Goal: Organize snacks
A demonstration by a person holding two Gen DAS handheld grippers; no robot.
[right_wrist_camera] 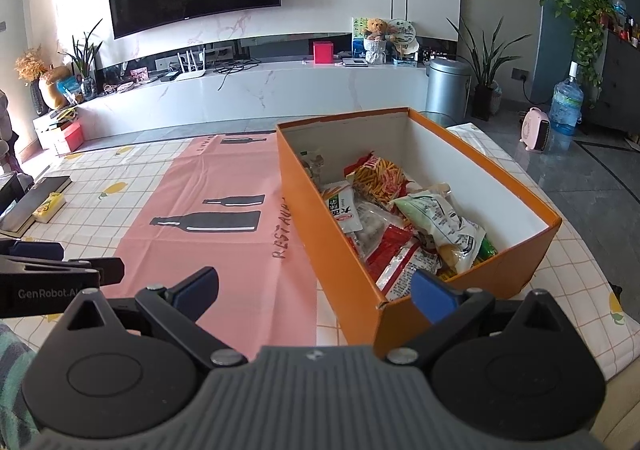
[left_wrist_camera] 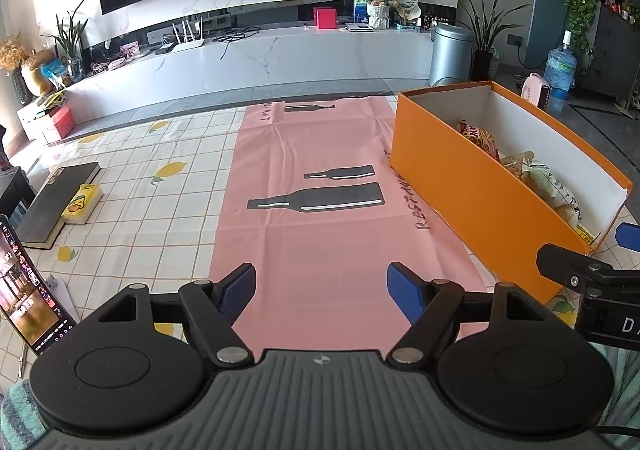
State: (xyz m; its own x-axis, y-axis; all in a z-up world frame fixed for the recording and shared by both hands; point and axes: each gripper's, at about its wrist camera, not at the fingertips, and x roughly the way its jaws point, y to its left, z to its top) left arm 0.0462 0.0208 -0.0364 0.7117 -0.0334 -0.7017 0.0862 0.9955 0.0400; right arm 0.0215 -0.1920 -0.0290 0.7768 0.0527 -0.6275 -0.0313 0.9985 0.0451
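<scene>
Orange box (right_wrist_camera: 340, 250): open-topped, centre right of the right wrist frame, standing on the surface (right_wrist_camera: 168, 161) half on the pink bottle-print cloth (right_wrist_camera: 224, 250).

Snacks (right_wrist_camera: 400, 217): a loose heap of packets inside the box, including a striped stick-snack bag (right_wrist_camera: 380, 177), a pale green-and-white bag (right_wrist_camera: 444, 221) and red wrappers (right_wrist_camera: 390, 250). They are piled, not sorted.

Left gripper (left_wrist_camera: 321, 290): jaws wide, nothing between them, low in the left wrist frame over bare pink cloth.

Right gripper (right_wrist_camera: 316, 286): jaws wide, empty, at the near corner of the box.

Other items: dark book (left_wrist_camera: 56, 201) with a yellow packet (left_wrist_camera: 82, 203) just beside it, mid left; a phone (left_wrist_camera: 28, 286) at the left edge.

Status: no snack lies loose on the cloth. Collection appears complete or nearly so; whether the yellow packet counts as a snack cannot be told. No lid is in view.
</scene>
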